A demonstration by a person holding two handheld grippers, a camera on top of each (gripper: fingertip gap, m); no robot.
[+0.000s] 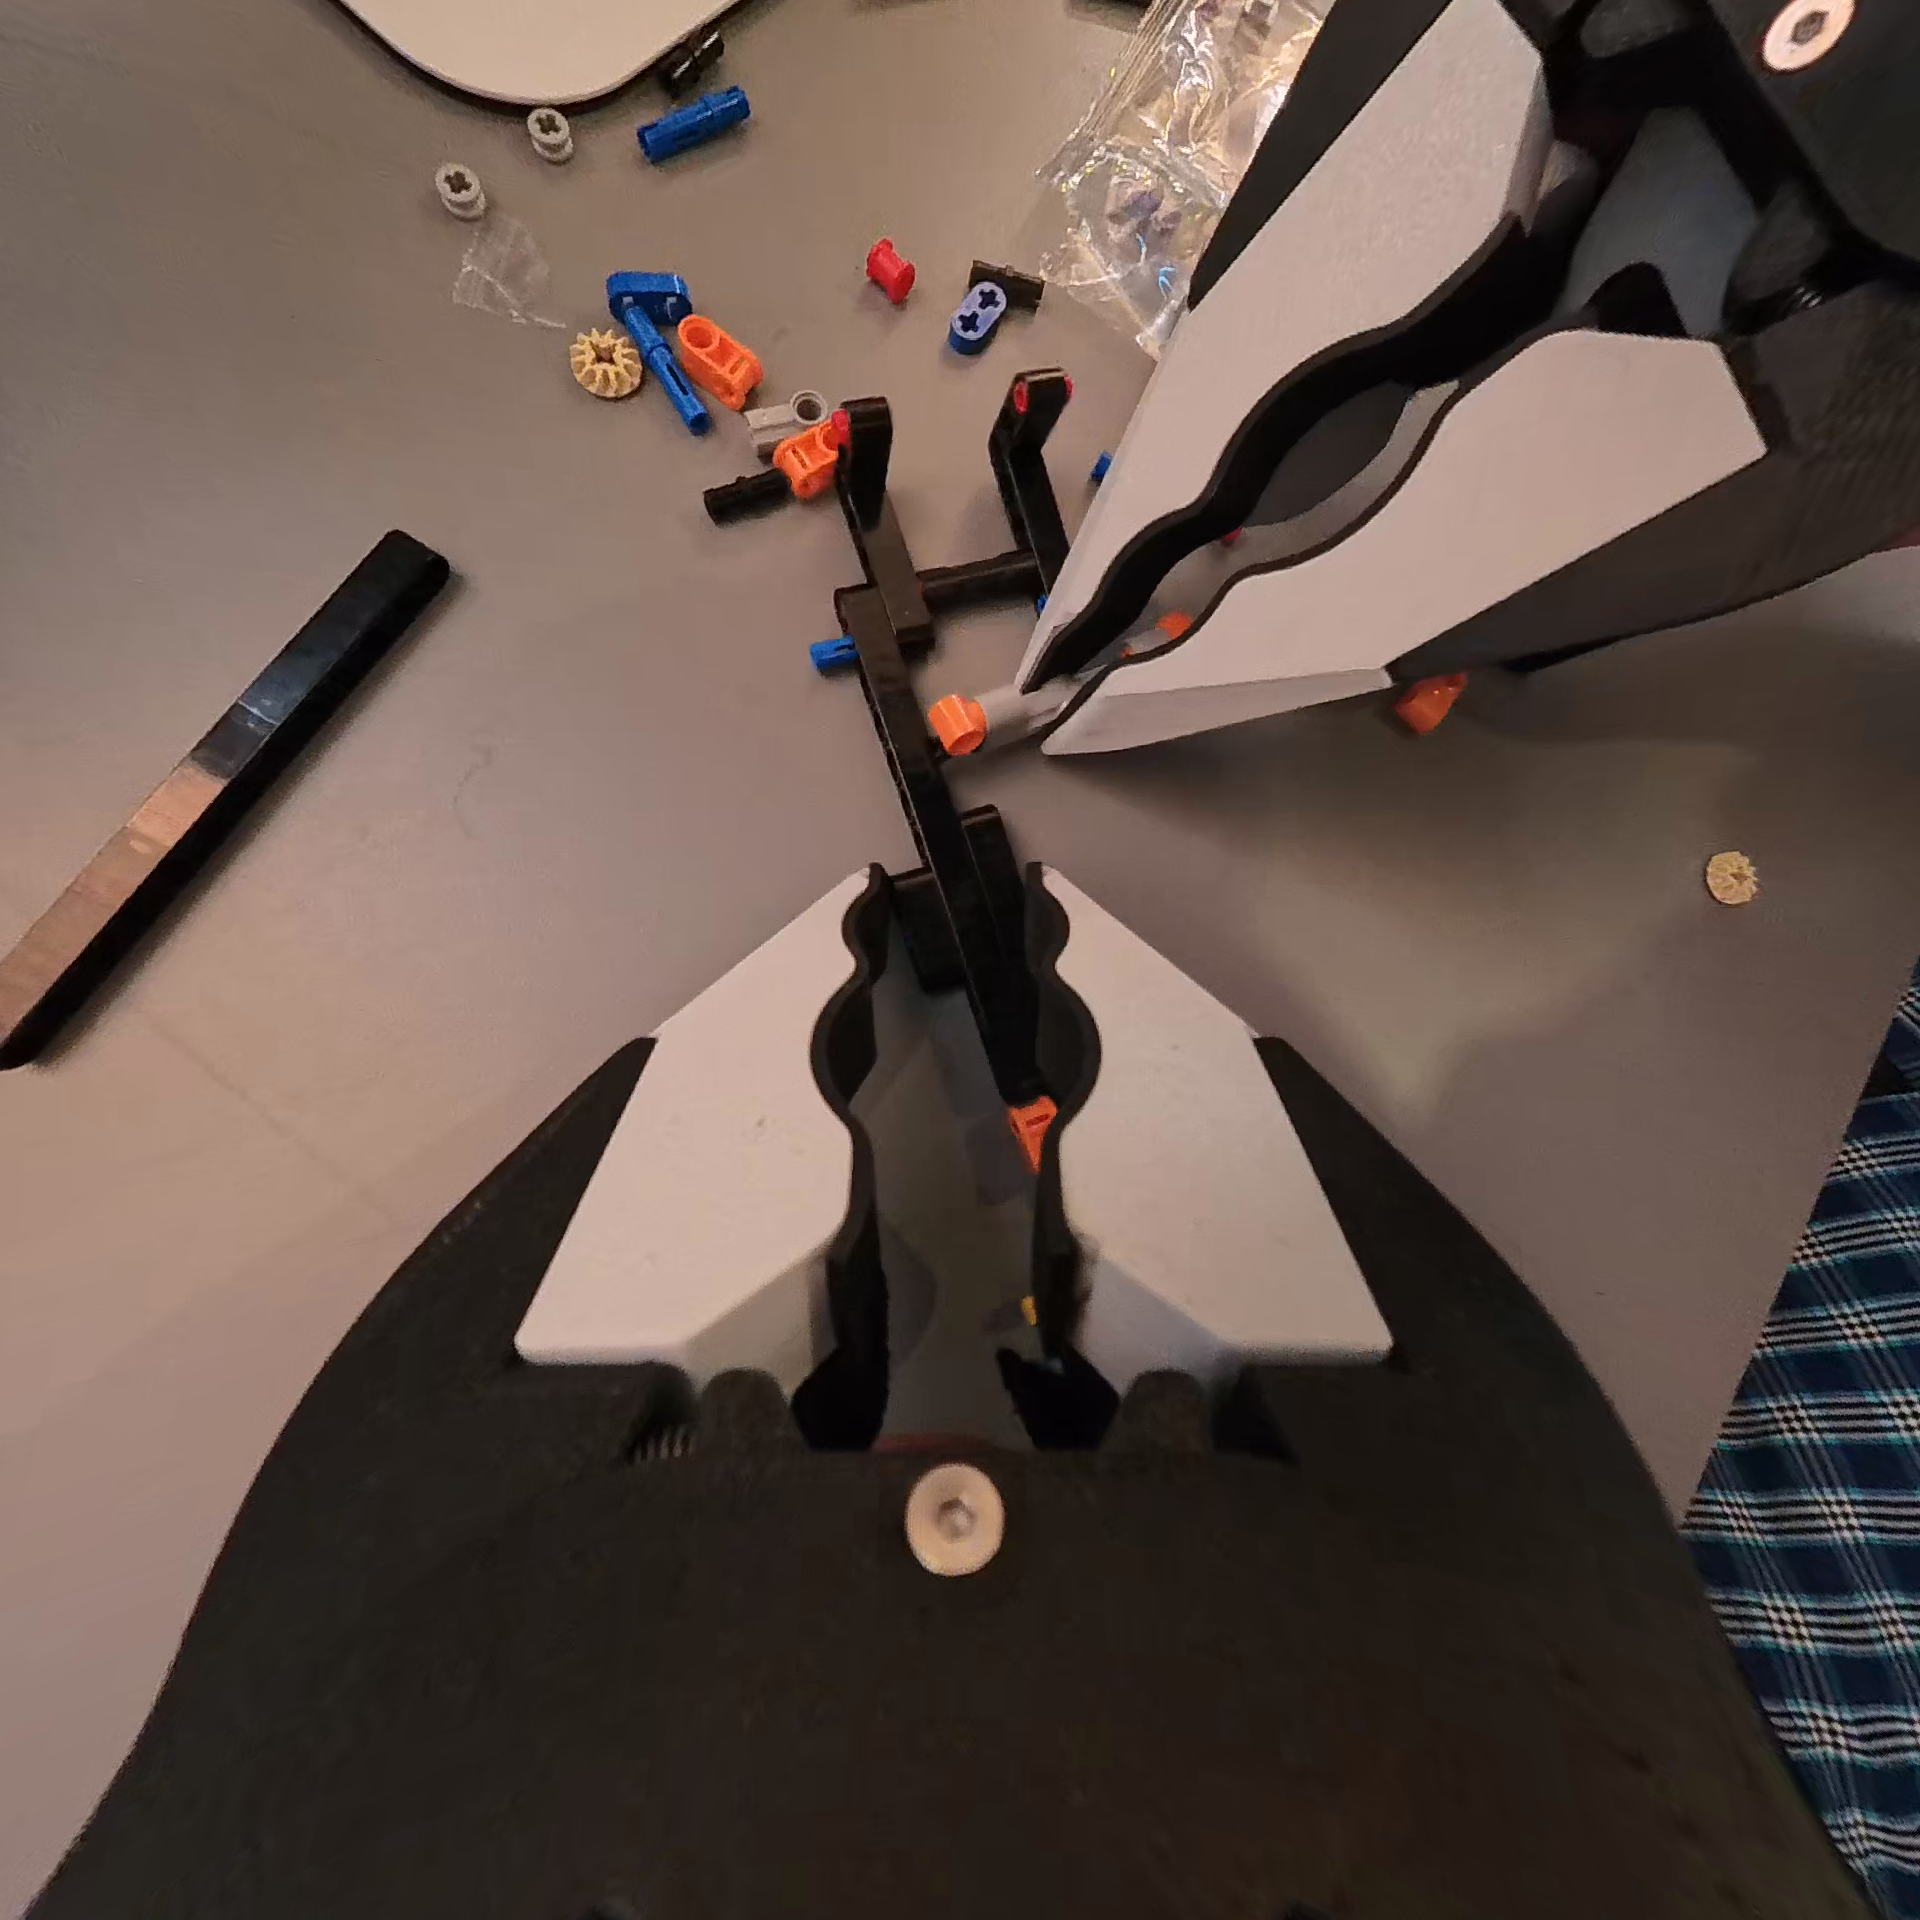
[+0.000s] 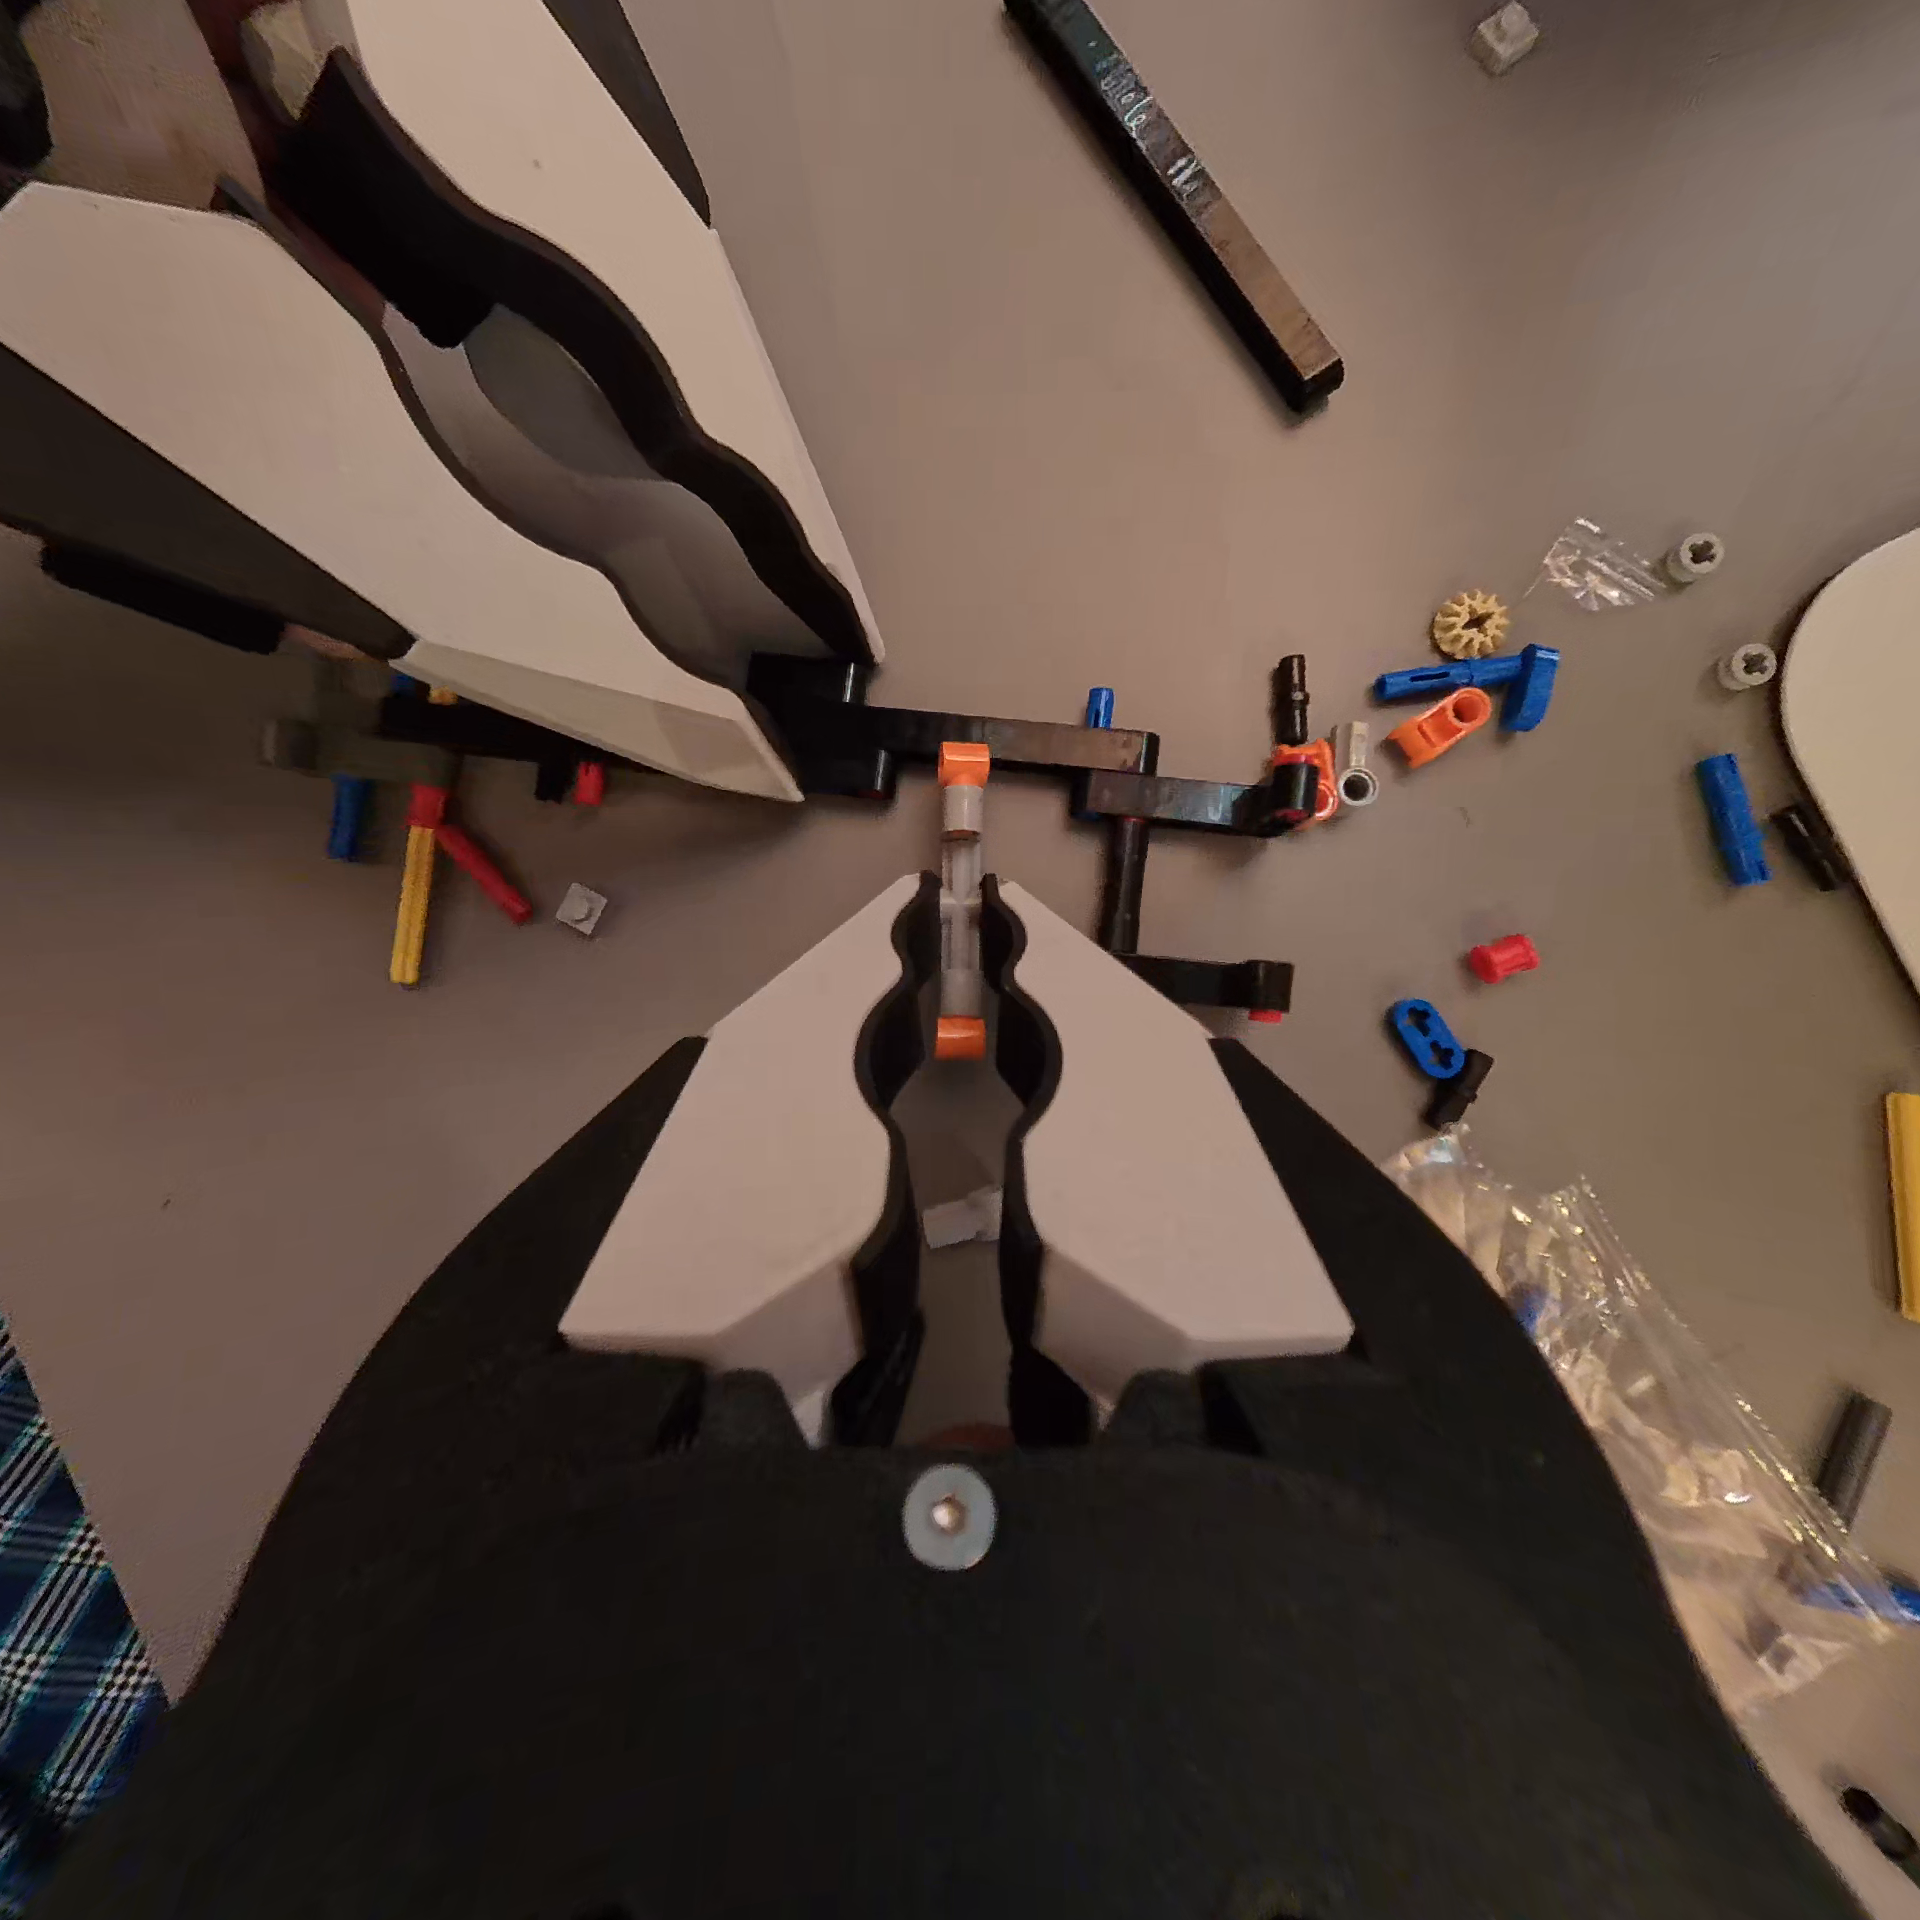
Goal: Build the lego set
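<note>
Gripping a black frame (image 1: 940,831) of beams on a grey table (image 1: 520,935), the left gripper (image 1: 961,883) has its fingers closed on the frame's near end. The frame runs away from it, with a cross beam branching right to a second upright arm.

The right gripper (image 2: 958,894) is closed on a pale axle (image 2: 958,883) with an orange connector (image 2: 961,767) at the far end, touching the frame's long beam. A second orange connector sits at the axle's near end, between the fingers. In the left wrist view this gripper (image 1: 1039,707) enters from the upper right, and only the axle's tip and far connector (image 1: 956,722) show past its fingers.

Only the left wrist view shows a tan gear (image 1: 1731,876) lying alone to the right, well apart from the frame.

Only the right wrist view shows a yellow axle (image 2: 412,904) and a red axle (image 2: 483,871) beside the left gripper (image 2: 831,717), a small grey stud piece (image 2: 582,910) near them, and a yellow strip (image 2: 1903,1205) at the right edge.

Both views show loose parts beyond the frame: blue pins, an orange connector, a red bush (image 1: 889,270), another tan gear (image 1: 607,363), two grey bushes. A clear bag (image 2: 1621,1382) lies by the right gripper, and a long dark bar (image 1: 229,758) lies well to the left. Blue plaid cloth (image 1: 1829,1403) shows at the picture edges.
</note>
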